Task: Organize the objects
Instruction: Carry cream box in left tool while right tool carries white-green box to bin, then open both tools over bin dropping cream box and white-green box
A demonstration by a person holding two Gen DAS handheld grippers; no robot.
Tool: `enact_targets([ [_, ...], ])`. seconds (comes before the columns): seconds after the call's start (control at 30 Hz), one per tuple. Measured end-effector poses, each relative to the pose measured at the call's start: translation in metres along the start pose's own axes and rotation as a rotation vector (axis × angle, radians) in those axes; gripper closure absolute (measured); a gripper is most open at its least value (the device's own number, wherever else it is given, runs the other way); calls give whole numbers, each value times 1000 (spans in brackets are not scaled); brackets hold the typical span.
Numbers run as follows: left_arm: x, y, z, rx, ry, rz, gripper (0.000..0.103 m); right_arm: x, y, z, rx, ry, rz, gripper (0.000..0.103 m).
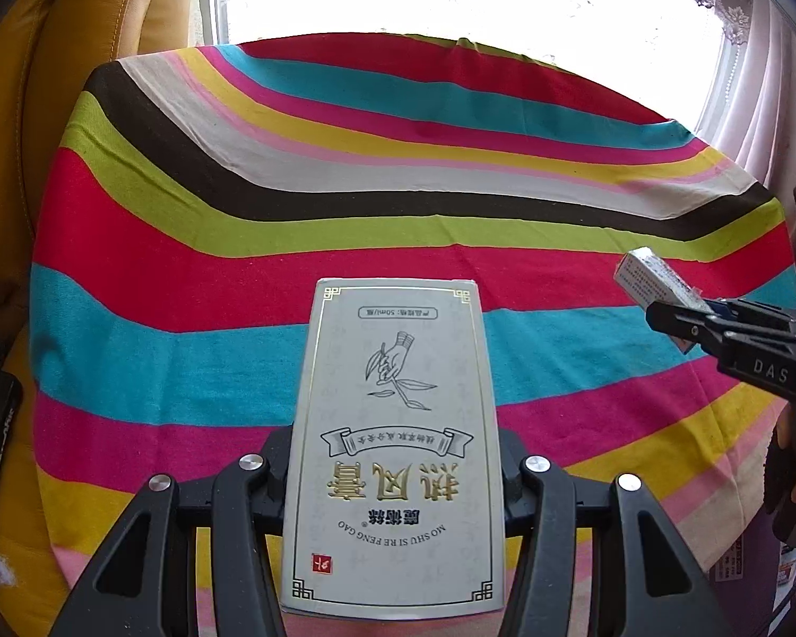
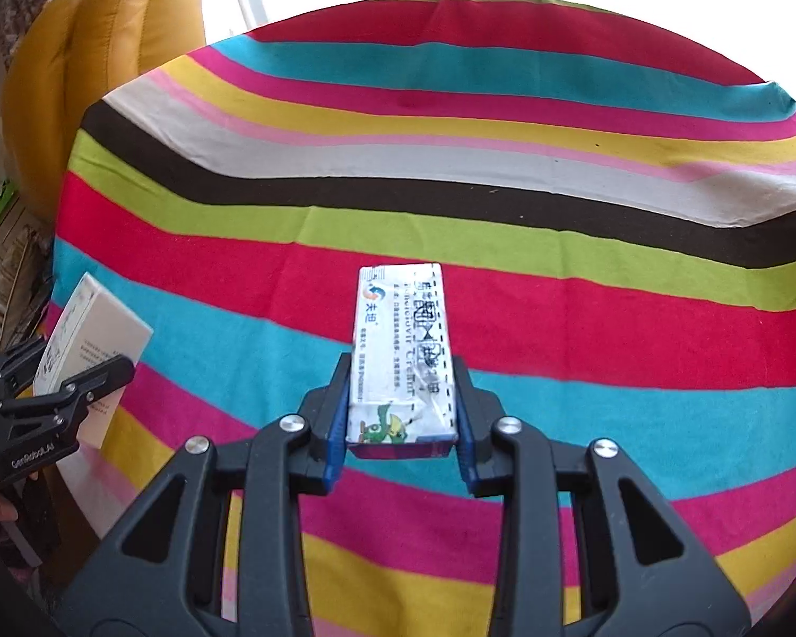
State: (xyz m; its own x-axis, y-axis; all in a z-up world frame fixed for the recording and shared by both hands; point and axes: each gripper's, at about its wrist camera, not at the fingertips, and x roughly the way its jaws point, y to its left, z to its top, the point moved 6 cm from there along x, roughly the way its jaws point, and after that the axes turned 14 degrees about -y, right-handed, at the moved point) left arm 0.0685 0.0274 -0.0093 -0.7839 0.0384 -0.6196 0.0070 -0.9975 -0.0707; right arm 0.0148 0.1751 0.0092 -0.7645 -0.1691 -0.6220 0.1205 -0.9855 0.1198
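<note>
Left hand-held gripper [image 1: 392, 472] clamps white box [image 1: 392, 424]; right hand-held gripper [image 2: 403, 424] clamps small carton [image 2: 400, 350].

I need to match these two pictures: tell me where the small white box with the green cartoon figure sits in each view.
Left wrist view: the small white box is at the right edge, shut in the right gripper, above the striped cloth.
Right wrist view: the box is at centre, clamped between the jaws of the right gripper.
Shared landmark: the cloth's dark brown stripe.
</note>
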Motion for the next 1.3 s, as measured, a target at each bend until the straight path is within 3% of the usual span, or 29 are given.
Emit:
enact_targets([
  [0.2,-18,-40,-2,52,-9,-75,50,-53,6,-31,-63,-9,-19,66],
  [0.43,-41,-111,-5,123,-11,-200,50,-125,-28,-74,-26,-4,-103,66],
  [0.77,-89,-249,-20,218,48,-463,50,-241,-100,-130,56,-19,-308,66],
  [1.1,-138,-379,-73,409,93,-666,50,-331,-171,-185,196,-28,-513,66],
  [1.23,-156,-404,-81,460,46,-729,49,-347,-189,-197,229,-39,-568,66],
  [1.3,-170,-411,-80,504,-4,-738,42,-356,-195,-198,237,-64,-589,63],
])
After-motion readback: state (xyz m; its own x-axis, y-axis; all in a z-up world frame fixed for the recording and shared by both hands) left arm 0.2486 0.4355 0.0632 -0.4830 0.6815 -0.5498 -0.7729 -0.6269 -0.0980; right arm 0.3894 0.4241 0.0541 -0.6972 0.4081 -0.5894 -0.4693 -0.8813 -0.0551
